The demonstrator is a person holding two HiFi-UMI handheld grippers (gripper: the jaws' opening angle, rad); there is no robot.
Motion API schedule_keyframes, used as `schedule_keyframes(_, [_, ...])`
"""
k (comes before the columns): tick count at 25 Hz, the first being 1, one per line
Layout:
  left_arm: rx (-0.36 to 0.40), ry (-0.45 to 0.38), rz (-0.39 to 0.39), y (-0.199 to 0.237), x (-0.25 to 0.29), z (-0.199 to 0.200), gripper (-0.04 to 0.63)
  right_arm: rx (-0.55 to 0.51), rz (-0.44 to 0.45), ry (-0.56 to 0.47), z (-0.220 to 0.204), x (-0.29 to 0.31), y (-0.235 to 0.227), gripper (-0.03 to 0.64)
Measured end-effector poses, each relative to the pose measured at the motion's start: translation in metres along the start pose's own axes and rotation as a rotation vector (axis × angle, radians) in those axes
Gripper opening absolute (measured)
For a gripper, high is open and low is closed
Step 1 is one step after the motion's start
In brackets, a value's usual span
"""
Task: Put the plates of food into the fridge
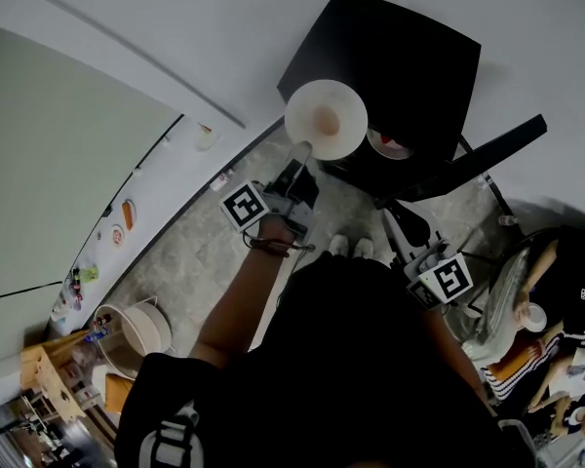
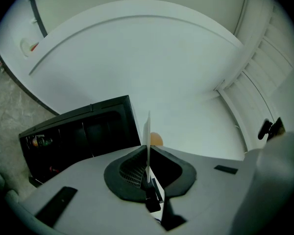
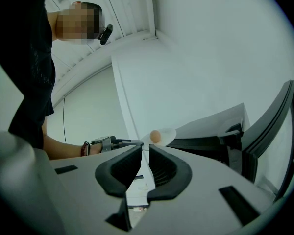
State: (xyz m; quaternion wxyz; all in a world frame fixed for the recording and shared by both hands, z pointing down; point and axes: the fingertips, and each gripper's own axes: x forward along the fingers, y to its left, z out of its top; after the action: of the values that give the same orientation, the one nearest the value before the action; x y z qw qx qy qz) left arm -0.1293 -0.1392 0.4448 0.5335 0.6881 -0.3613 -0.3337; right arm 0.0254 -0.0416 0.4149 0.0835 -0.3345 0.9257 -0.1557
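Observation:
A white plate (image 1: 326, 118) with a small orange-brown piece of food (image 1: 325, 120) hangs in front of the open black mini fridge (image 1: 390, 47). My left gripper (image 1: 304, 150) is shut on its near rim; in the left gripper view the plate (image 2: 148, 131) stands edge-on between the pads, with the food (image 2: 157, 140) behind it. A second plate (image 1: 390, 145) with red food sits inside the fridge. My right gripper (image 1: 402, 220) hangs lower right, its jaws narrowly apart and holding nothing. The right gripper view (image 3: 146, 153) looks at the held plate (image 3: 161, 135).
The fridge door (image 1: 478, 159) swings out to the right, close to my right gripper. My feet (image 1: 351, 247) stand on the stone floor before the fridge. Seated people (image 1: 556, 310) are at the right. A round tub (image 1: 141, 330) and wooden crates lie at the lower left.

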Motion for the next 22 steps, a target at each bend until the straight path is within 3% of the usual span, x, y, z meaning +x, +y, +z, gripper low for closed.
schedule_keyframes(13, [-0.048,-0.01,0.011,0.013,-0.053,-0.011,0.037,0.085,-0.003,0.019,-0.021,-0.002,0.008,0.063])
schedule_keyframes(22, [-0.05,0.017,-0.002,0.047,-0.052,-0.018,0.035,0.079,-0.061,0.064,-0.032,-0.013,0.0,0.063])
